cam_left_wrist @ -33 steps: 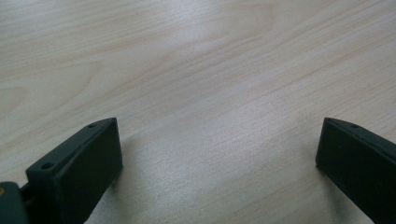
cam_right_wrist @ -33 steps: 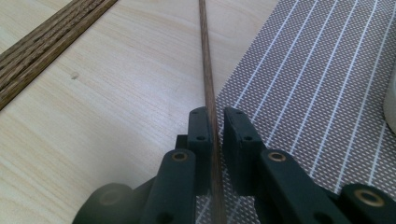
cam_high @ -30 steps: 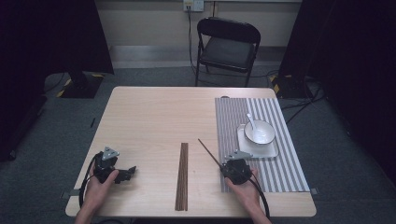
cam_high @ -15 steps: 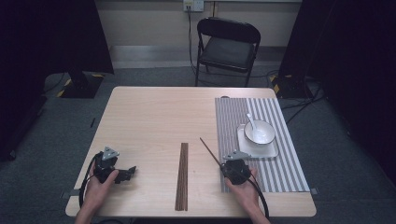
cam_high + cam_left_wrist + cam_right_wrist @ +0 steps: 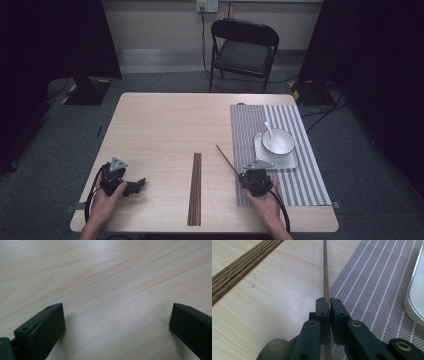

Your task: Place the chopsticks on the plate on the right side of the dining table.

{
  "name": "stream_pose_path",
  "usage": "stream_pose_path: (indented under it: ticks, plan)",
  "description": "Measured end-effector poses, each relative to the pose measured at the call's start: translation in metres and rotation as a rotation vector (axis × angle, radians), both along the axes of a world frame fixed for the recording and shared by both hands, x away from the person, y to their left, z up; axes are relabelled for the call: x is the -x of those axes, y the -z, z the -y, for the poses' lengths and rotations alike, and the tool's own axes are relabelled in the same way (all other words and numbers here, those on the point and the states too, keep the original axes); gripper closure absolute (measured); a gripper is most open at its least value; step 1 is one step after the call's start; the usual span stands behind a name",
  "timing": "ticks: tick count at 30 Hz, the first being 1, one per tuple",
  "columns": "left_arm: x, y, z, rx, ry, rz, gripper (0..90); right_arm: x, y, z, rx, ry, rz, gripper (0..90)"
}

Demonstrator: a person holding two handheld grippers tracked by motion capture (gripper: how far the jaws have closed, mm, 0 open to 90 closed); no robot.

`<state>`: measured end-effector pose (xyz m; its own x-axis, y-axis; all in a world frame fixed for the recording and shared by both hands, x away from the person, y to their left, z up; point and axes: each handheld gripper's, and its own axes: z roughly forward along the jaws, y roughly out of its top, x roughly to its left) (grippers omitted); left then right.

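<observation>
Our right gripper (image 5: pixel 328 305) is clamped on a thin dark wooden chopstick (image 5: pixel 325 270), which juts ahead of its jaws over the edge of the grey striped placemat (image 5: pixel 374 287). Ahead to its right, a white round bowl (image 5: pixel 278 142) holds a white spoon (image 5: pixel 267 129). Our left gripper (image 5: pixel 117 322) rests with jaws wide apart on the pale wooden table (image 5: pixel 105 272).

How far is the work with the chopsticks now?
Early stage. Done: the striped placemat already carries the tray, the bowl and the spoon. In hand: the right gripper is shut on one chopstick, at the placemat's edge. Left: the other chopsticks lie bundled mid-table; the left gripper is open over bare wood.
</observation>
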<state>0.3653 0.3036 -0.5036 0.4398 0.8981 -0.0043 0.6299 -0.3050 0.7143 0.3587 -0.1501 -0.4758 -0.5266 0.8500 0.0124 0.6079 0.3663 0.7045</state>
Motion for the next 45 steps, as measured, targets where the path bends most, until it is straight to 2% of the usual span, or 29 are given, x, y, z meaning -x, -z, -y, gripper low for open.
stream_pose_path:
  ticks: [15,19,25,45]
  plan:
    - [0.0,0.0,0.0,0.0,0.0,0.0,0.0,-0.002,-0.008,0.013,-0.022,0.038,0.009,86.0]
    - [0.0,0.0,0.0,0.0,0.0,0.0,0.0,-0.003,-0.011,0.018,-0.027,0.055,0.023,86.0]
    - [0.0,0.0,0.0,0.0,0.0,0.0,0.0,-0.005,-0.012,0.023,-0.021,0.063,0.032,86.0]
    - [0.0,0.0,0.0,0.002,-0.002,0.001,0.0,-0.014,-0.016,0.047,-0.022,0.141,0.034,86.0]
